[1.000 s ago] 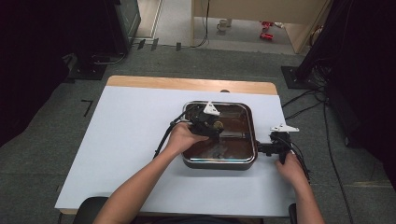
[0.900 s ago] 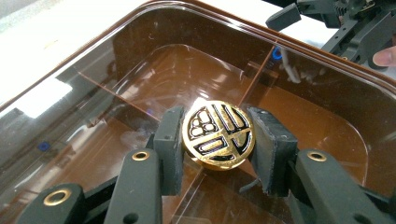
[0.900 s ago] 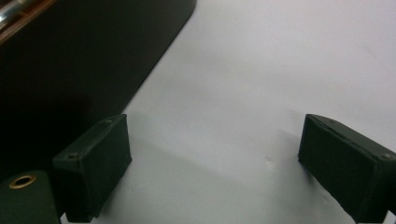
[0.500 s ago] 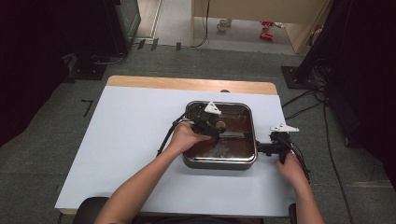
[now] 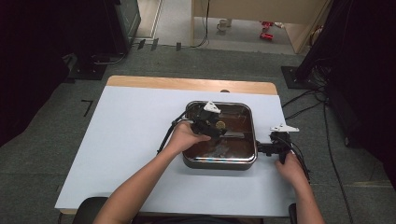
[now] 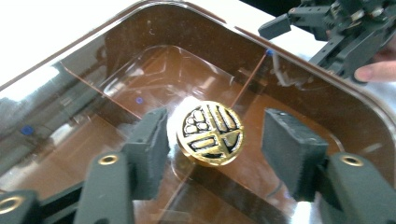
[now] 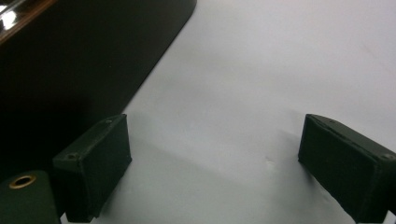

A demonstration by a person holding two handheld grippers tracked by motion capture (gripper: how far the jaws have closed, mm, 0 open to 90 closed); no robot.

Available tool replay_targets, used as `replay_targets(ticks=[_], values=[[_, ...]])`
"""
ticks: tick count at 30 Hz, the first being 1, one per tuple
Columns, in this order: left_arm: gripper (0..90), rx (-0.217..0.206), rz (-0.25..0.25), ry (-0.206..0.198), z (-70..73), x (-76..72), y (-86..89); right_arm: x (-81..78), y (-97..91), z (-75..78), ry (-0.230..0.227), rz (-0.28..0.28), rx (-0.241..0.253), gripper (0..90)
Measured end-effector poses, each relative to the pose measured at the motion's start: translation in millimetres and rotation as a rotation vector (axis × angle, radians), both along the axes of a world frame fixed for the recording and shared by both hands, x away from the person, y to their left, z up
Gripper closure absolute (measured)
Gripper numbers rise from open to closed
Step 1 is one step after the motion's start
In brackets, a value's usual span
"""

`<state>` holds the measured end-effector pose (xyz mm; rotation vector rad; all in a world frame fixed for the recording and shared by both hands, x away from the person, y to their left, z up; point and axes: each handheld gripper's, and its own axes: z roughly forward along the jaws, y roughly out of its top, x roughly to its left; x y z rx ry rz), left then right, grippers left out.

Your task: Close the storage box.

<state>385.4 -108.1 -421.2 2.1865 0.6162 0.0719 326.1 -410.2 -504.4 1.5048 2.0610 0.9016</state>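
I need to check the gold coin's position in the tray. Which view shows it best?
The left gripper view: the gold coin sits large and sharp between the left gripper, whose jaws are opening, on the tray floor. The high view shows it as a small speck. The right gripper view gives table and the tray's dark wall.

One tray (image 5: 254,135) (one gold disc (image 6: 211,132))
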Motion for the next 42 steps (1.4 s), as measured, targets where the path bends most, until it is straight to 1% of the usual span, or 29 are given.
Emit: replay_targets(ticks=[2,3,4,5,6,7,9,10,11,12,15,16,17,18,20,21,22,24,25,26,28,30,31,32,33,37,39,42], values=[[37.3,0.007,0.014,0.005,3.3,-0.8,2.4,0.0,0.0,0.0,0.0,0.0,0.0,8.7],[31.7,0.01,0.006,0.03,5.8,-1.3,5.2,0.0,-0.1,-0.1,-0.001,0.001,-0.001,8.7],[28.3,0.01,0.006,0.03,5.8,-1.3,5.2,0.0,-0.1,-0.1,-0.001,0.001,-0.001,8.7],[27.5,0.005,0.008,0.038,10.4,-3.6,10.3,0.1,-0.1,-0.1,-0.002,0.001,-0.001,8.7],[27.3,0.005,0.008,0.038,10.4,-3.6,10.3,0.0,-0.1,-0.1,-0.002,0.001,0.0,8.7],[26.6,0.003,0.016,0.039,14.5,-5.7,14.7,0.0,-0.1,-0.2,-0.002,0.001,0.0,8.7],[25.5,0.004,0.032,0.037,17.9,-8.1,18.6,0.0,0.0,-0.2,-0.003,0.0,0.0,8.7],[25.5,0.004,0.032,0.037,17.9,-8.1,18.6,0.0,0.0,-0.2,-0.003,0.0,0.0,8.7],[25.6,0.005,0.059,0.011,21.1,-12.3,23.4,0.0,0.0,-0.1,-0.001,0.0,0.001,8.7],[25.5,0.005,0.059,0.011,21.1,-12.3,23.4,0.0,0.0,-0.1,-0.001,0.0,0.001,8.7],[24.8,-0.002,0.047,0.003,24.4,-17.6,33.0,0.0,0.0,0.0,0.0,0.0,0.001,8.7],[24.7,0.003,0.052,-0.003,25.4,-19.0,35.6,0.0,0.1,0.1,0.001,-0.001,0.001,8.7],[24.8,-0.001,0.061,-0.012,27.0,-22.0,41.1,0.1,0.1,0.1,0.002,-0.001,0.0,8.7],[24.8,-0.001,0.061,-0.012,27.0,-22.0,41.1,0.1,0.1,0.1,0.002,-0.001,0.0,8.7],[24.8,-0.006,0.07,-0.023,28.7,-24.3,47.3,0.0,0.2,0.1,0.002,-0.001,0.0,8.7],[24.7,-0.007,0.077,-0.028,30.0,-26.6,53.4,0.0,0.3,0.2,0.002,-0.002,0.0,8.7],[24.7,-0.007,0.077,-0.028,30.0,-26.6,53.4,0.0,0.3,0.2,0.002,-0.002,0.0,8.7],[24.7,-0.017,0.085,-0.031,30.1,-29.0,59.8,0.1,0.3,0.2,0.002,-0.002,0.0,8.7],[24.6,-0.026,0.091,-0.028,28.6,-31.4,67.0,0.1,0.2,0.2,0.003,-0.001,-0.001,8.7],[24.6,-0.026,0.091,-0.028,28.6,-31.4,67.0,0.1,0.2,0.2,0.001,0.0,-0.001,8.7],[24.6,-0.033,0.112,-0.032,26.4,-35.5,76.8,0.2,0.1,0.2,0.001,0.0,-0.002,8.7],[24.5,-0.031,0.115,-0.036,25.9,-36.9,80.0,0.2,0.1,0.2,0.0,0.001,-0.002,8.7],[24.6,-0.03,0.125,-0.041,24.7,-38.9,84.7,0.2,0.0,0.1,0.0,0.001,-0.002,8.7],[24.6,-0.03,0.125,-0.041,24.7,-38.9,84.7,0.2,0.0,0.1,0.0,0.001,-0.002,8.7],[24.6,-0.036,0.135,-0.043,23.3,-41.1,89.8,0.2,0.1,0.1,0.0,0.0,-0.002,8.7],[24.6,-0.029,0.142,-0.053,20.7,-44.3,95.7,0.2,0.1,0.1,0.0,0.0,-0.001,8.7],[24.4,-0.016,0.147,-0.071,16.9,-46.8,101.8,0.2,0.1,0.1,0.0,0.0,-0.001,8.7],[23.3,-0.018,0.157,-0.07,14.4,-48.1,106.7,0.2,0.1,0.1,0.0,0.0,-0.002,8.7]])
